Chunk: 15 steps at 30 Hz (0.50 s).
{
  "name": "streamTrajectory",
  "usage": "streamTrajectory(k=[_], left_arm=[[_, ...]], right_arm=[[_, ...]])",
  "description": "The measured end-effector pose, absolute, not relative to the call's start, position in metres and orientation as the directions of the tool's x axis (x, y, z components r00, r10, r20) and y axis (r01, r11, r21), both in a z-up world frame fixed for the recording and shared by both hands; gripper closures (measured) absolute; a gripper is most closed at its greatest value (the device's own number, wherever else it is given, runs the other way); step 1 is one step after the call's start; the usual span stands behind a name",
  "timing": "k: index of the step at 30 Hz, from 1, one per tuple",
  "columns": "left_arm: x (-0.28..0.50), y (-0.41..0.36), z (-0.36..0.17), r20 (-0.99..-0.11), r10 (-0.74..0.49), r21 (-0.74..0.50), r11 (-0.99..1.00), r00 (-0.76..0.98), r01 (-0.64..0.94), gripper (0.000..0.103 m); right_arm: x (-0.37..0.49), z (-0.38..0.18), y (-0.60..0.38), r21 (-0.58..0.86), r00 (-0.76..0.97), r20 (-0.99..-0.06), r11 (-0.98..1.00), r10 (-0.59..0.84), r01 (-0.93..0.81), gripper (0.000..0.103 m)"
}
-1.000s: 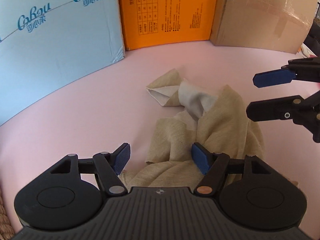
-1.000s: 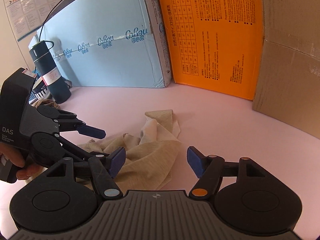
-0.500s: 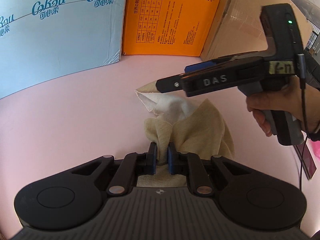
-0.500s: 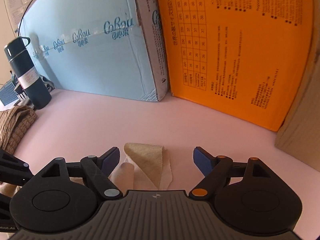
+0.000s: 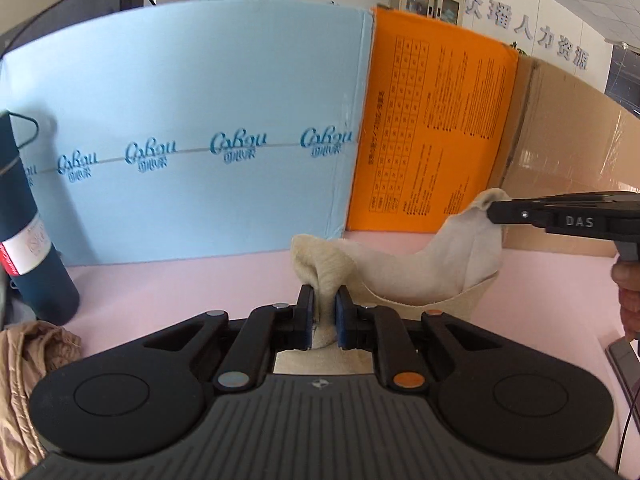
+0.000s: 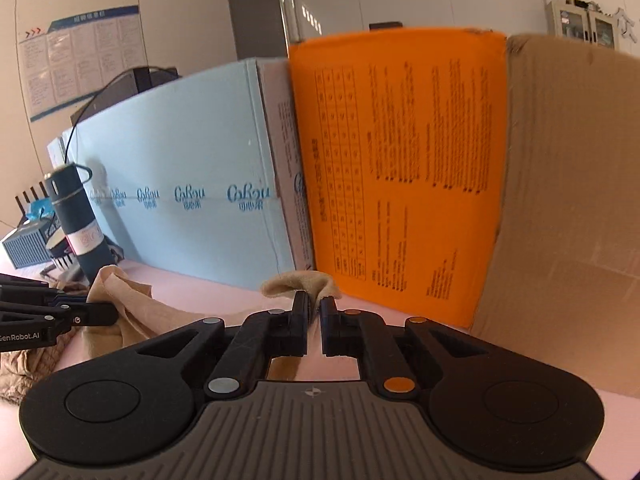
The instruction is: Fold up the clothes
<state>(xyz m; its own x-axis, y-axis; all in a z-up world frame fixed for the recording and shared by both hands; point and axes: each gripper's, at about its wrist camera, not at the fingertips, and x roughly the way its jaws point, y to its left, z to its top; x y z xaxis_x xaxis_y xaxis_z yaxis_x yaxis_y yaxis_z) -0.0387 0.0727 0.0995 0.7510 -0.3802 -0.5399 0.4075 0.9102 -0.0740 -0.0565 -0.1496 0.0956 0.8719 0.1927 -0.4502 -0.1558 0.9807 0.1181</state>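
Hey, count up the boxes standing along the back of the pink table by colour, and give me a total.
Light blue box: 1
Orange box: 1
Brown cardboard box: 1
Total: 3

Both wrist views face the orange box [image 5: 432,128] closely.

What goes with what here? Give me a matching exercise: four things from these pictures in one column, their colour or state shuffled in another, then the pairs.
Things:
1. left gripper
2. flask
3. middle box
4. beige garment

States:
A. orange, printed with black text
B. dark blue, standing upright at the left
C. lifted off the pink surface between two grippers
D. shut on a fold of fabric

Pairs: 1-D, 2-B, 3-A, 4-C
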Motion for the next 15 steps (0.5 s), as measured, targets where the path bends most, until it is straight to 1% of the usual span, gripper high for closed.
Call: streamTrajectory(k=[6,9,11,15], left_arm=[[-0.072,0.091,0.149,-0.368,-0.355,-0.037,0.929,0.86,0.368,0.093],[-0.097,0.094,0.174,-0.253,-0.354,0.007,0.93,0.901,0.367,0.093],[-0.114,0.096,0.186,-0.187,-0.356,0.039,0.929,0.916,0.369,0.093],[-0.146,0.099,0.204,-0.091,-0.336,0.092,0.935,0.938,0.344,0.093]], right_arm=[[-0.115,0.161,-0.157,0.085,0.96,-0.253,0.991,0.123,-0.104,0.098],[-0.14,0.187,-0.152,0.072,0.982,-0.156,0.993,0.109,-0.098,0.098],[-0.152,0.198,-0.148,0.054,0.988,-0.115,0.994,0.106,-0.1,0.098],[-0.184,0.218,-0.141,0.046,0.995,-0.023,0.995,0.093,-0.092,0.098]])
